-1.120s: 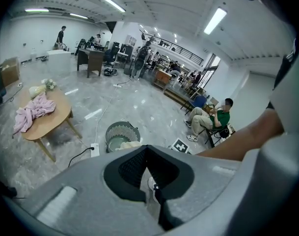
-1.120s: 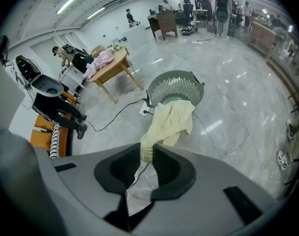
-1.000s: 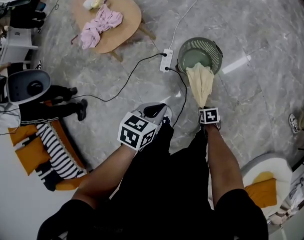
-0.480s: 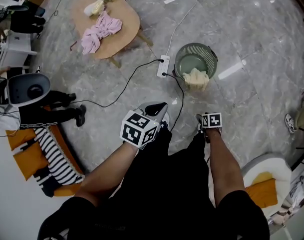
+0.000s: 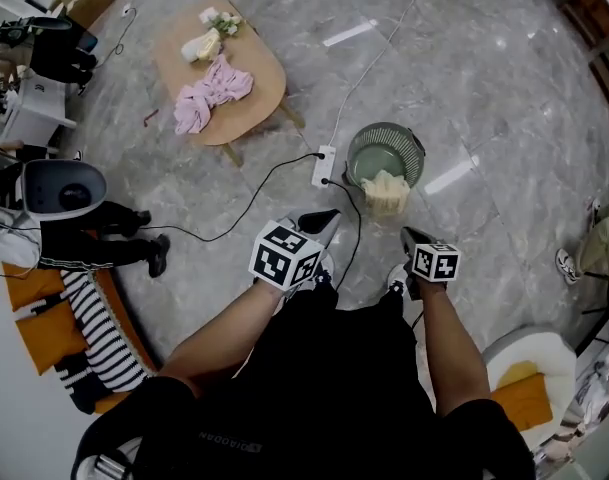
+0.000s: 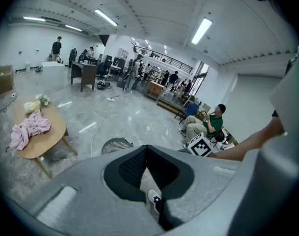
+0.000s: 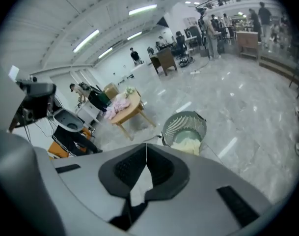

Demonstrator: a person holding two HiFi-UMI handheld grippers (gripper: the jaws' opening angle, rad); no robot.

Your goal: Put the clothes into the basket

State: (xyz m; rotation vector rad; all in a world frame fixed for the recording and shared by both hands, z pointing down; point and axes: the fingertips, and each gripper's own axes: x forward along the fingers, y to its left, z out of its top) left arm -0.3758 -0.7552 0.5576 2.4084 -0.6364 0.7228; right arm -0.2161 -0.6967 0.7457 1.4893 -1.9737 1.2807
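A cream cloth [image 5: 387, 190] lies bunched across the near rim of the round slatted basket [image 5: 382, 128]. Part of it is inside and part spills down the outer wall, so its length runs from the basket's middle toward the person, with the loose end pointing at the floor on the person's side. The basket stands on the grey marble floor [image 5: 504, 88], just beside a white power strip [image 5: 322, 166]. Farther off, a pink garment [image 5: 212, 93] lies crumpled on a low wooden table [image 5: 259, 58], well apart from the basket. Its long axis slants across the tabletop, and a small pale bundle [image 5: 202, 46] lies near it. The right gripper [image 5: 408, 234] hangs above the floor on the near side of the basket, pointing at it. Its jaws are clenched tip to tip with nothing between them, clear of the cloth. The left gripper [image 5: 320, 220] is held beside it, angled down toward the power strip, with its jaws likewise pressed together and empty.
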